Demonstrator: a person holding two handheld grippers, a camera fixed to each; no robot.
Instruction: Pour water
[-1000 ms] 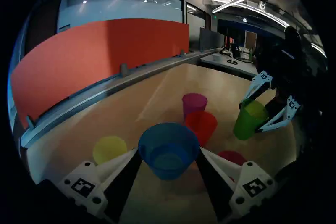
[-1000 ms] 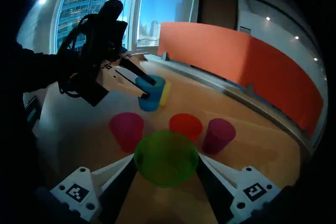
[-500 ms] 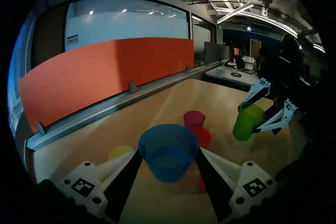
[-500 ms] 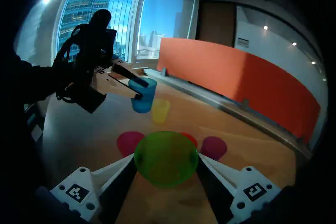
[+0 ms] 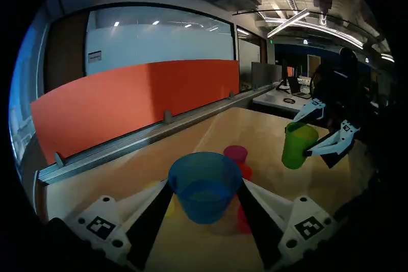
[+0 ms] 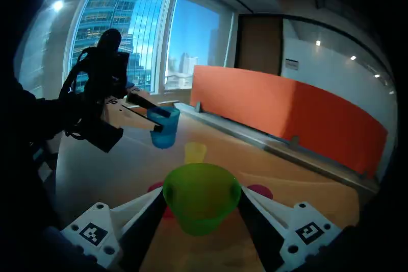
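Both cups have climbed higher off the worktop (image 5: 224, 129) than a second ago, and the loose cups below now sit lower and smaller in each view.

Nearest in the left gripper view, the left claw (image 5: 204, 184) is closed partway, its two fingers pressing the sides of the blue cup (image 5: 205, 193). The cup is held upright in the air with what looks like water low inside it. Likewise, in the right gripper view the right claw (image 6: 202, 193) pinches the green cup (image 6: 201, 205) on both sides; it is upright, and I cannot tell whether anything is in it.

Beyond them, a magenta cup (image 5: 235, 153), a red cup (image 5: 246, 171) and a yellow cup (image 6: 195, 152) stand on the worktop. Farther off, each view shows the other claw carrying its cup, the two well apart. An orange partition (image 5: 127, 98) lines the worktop's far edge.

By my reading, picking up and lifting are done. Still to come: bringing the rims together, tilting one cup over the other, and setting both down. No tilt has begun.
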